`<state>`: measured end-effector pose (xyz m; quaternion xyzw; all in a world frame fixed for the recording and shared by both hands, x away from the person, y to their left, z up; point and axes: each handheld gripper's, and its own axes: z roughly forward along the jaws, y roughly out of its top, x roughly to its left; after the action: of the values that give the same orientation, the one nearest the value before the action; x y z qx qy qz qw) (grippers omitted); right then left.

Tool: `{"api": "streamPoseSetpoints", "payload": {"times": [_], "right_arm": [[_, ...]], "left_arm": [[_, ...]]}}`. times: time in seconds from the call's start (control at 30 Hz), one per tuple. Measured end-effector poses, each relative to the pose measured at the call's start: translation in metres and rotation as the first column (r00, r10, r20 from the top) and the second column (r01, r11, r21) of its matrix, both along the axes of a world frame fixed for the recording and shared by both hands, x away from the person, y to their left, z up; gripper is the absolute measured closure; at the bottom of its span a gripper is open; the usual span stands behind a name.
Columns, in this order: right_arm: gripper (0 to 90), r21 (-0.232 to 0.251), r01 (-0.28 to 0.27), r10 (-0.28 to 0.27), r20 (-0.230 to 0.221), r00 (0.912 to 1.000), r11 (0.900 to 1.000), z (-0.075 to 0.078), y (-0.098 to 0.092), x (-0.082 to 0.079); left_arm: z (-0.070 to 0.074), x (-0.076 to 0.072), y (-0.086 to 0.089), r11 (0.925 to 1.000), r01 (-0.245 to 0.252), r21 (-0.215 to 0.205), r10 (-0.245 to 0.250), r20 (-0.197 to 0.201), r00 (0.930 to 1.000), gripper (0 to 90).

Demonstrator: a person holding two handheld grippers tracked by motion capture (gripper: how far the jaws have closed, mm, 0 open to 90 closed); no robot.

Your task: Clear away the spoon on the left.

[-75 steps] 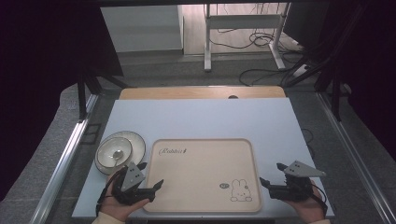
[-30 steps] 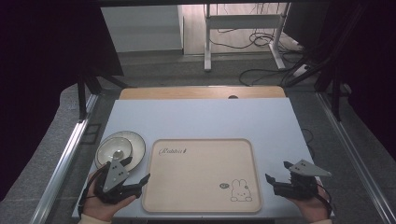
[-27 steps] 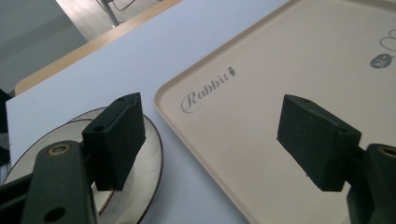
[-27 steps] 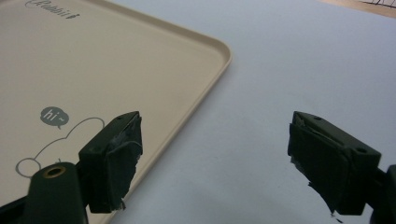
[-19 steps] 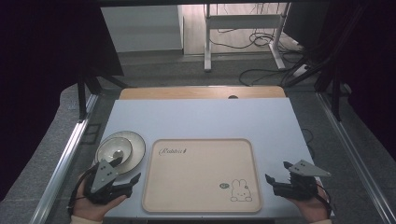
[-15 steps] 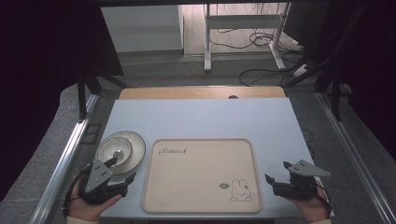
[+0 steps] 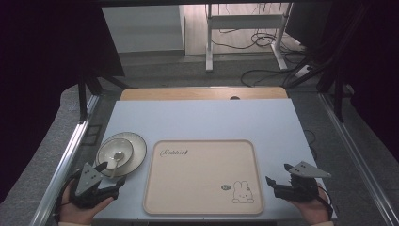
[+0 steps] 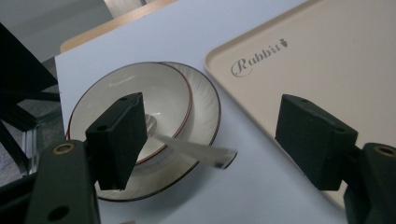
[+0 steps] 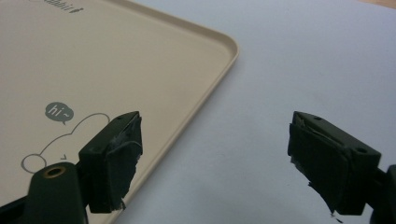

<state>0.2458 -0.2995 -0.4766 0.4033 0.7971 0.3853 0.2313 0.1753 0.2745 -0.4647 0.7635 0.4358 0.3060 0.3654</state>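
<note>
- Left gripper [image 7: 109,181] is at the near left corner of the table [image 7: 202,120], held in the person's left hand [image 7: 80,209]. Its jaws stand wide apart and they clamp nothing.
- Seen in the left gripper view, this gripper [image 8: 210,140] points toward the dishes: one jaw is in front of the bowl, the other jaw is above the edge of the tray.
- White bowl [image 8: 154,93] with a thin red-brown rim sits on a wider plate [image 8: 205,107] with a dark rim. Both are on the left part of the table, just beside the left edge of the tray but apart from it.
- Spoon [image 8: 196,150] lies in the bowl. Its flat handle goes over the rim of the bowl and of the plate and ends between the two open jaws. I cannot tell if a jaw touches it.
- Beige tray [image 7: 202,160] lies in the near middle of the table, between the two grippers. It carries the word "Rabbit" and a small rabbit drawing near its right front corner.
- Right gripper [image 7: 275,184] is just beside the right front corner of the tray, held in the right hand [image 7: 313,212]. Its jaws are also wide apart, with nothing in them; in the right gripper view [image 9: 215,154] one jaw is above the tray edge and the other above the bare table.
</note>
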Motion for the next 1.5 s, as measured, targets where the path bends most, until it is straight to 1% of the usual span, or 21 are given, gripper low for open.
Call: {"api": "streamPoseSetpoints", "payload": {"times": [0.23, 0.33, 0.43, 0.47, 0.87, 1.2, 1.37, 1.5], "right_arm": [[18.0, -0.002, -0.004, 0.004, -0.007, 1.0000, 1.000, -0.001, 0.001, 0.000], [18.0, -0.005, -0.002, 0.002, -0.009, 1.0000, 1.000, -0.001, 0.000, 0.001], [18.0, -0.006, -0.002, 0.002, -0.011, 0.9999, 1.000, -0.001, 0.000, 0.001], [18.0, -0.008, -0.003, 0.003, -0.012, 0.9999, 1.000, -0.002, 0.000, 0.001], [18.0, -0.011, -0.004, 0.004, -0.017, 0.9998, 1.000, -0.002, 0.001, 0.001], [18.0, -0.011, -0.007, 0.006, -0.014, 0.9999, 1.000, -0.002, 0.001, 0.001], [18.0, -0.011, -0.007, 0.007, -0.014, 0.9999, 1.000, -0.002, 0.001, 0.001], [18.0, -0.012, -0.006, 0.006, -0.014, 0.9999, 1.000, -0.002, 0.001, 0.001]], "left_arm": [[-0.005, -0.001, 0.006, 0.9999, -0.005, 0.012, 0.005, -0.003, 1.0000, 29.3], [-0.008, -0.001, 0.008, 0.9997, -0.005, 0.024, 0.005, -0.013, 0.9999, 32.4], [-0.009, 0.000, 0.007, 0.9995, -0.006, 0.031, 0.007, -0.016, 0.9998, 36.8], [-0.010, 0.000, 0.007, 0.9992, -0.004, 0.040, 0.005, -0.016, 0.9999, 38.7], [-0.014, 0.002, 0.009, 0.9981, -0.007, 0.061, 0.007, -0.012, 0.9999, 58.4], [-0.015, 0.003, 0.007, 0.9966, 0.013, 0.082, -0.012, -0.019, 0.9997, 69.8], [-0.015, 0.004, 0.006, 0.9958, 0.012, 0.091, -0.010, -0.020, 0.9998, 75.0], [-0.015, 0.004, 0.005, 0.9943, 0.006, 0.107, -0.004, -0.020, 0.9998, 78.9]]}}
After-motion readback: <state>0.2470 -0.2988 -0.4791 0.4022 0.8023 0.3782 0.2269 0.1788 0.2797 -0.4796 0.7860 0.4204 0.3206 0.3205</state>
